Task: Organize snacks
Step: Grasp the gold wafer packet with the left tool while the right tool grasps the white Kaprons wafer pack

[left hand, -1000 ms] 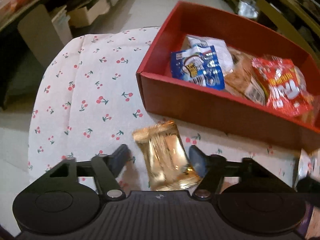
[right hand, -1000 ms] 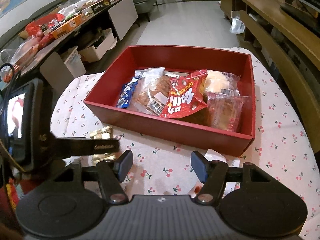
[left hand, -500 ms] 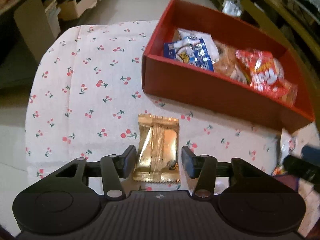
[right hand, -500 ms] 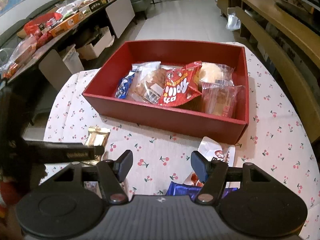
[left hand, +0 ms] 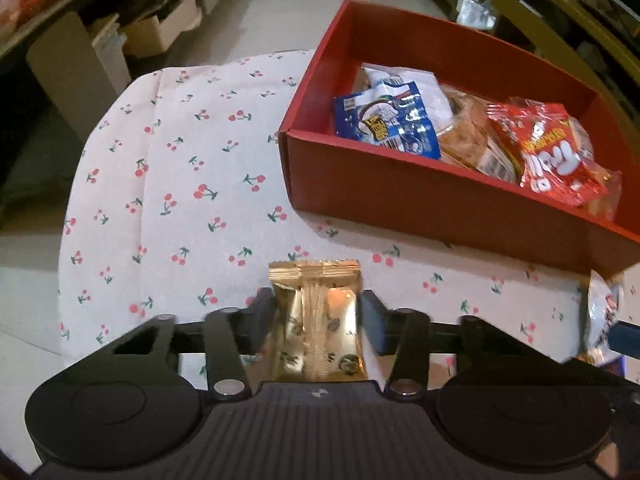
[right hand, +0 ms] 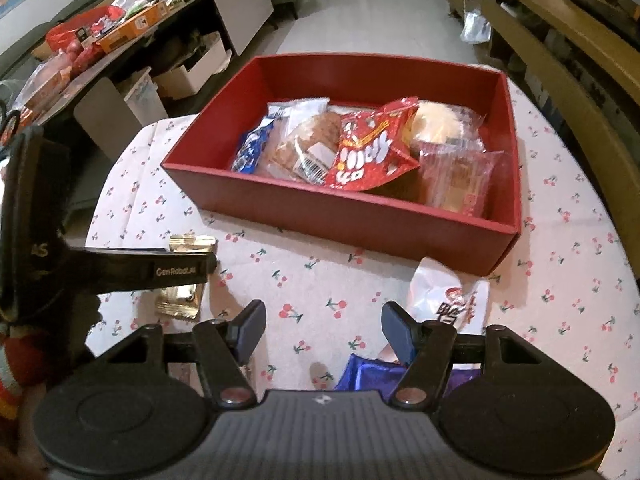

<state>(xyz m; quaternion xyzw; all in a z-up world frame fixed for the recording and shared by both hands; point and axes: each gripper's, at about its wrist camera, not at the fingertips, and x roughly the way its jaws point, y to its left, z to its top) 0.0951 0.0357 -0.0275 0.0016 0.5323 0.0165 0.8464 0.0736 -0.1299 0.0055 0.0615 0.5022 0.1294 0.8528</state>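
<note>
Gold snack pack [left hand: 318,320] sits at six o'clock on our bench [left hand: 180,184], pinched by our just-closed left hand-held gripper [left hand: 318,314]. Right hand-held gripper [right hand: 322,330] is spread, empty. Slippery foil could slide out before the red box [left hand: 420,196].

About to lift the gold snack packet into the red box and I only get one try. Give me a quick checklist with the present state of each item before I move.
1. Left gripper on the gold packet: ok; its jaws have just been closing and now press both sides.
2. Packet square in the grip: ok, upright between the pads.
3. Grip firm enough to lift: cannot tell; the wrapper is crinkly foil.
4. Room in the red box: ok; its near-left corner is bare beside the blue packet.
5. Path to the box: ok, only cherry-print cloth between.
6. Right gripper out of the way: ok; open, empty, beside the white packet.
</note>
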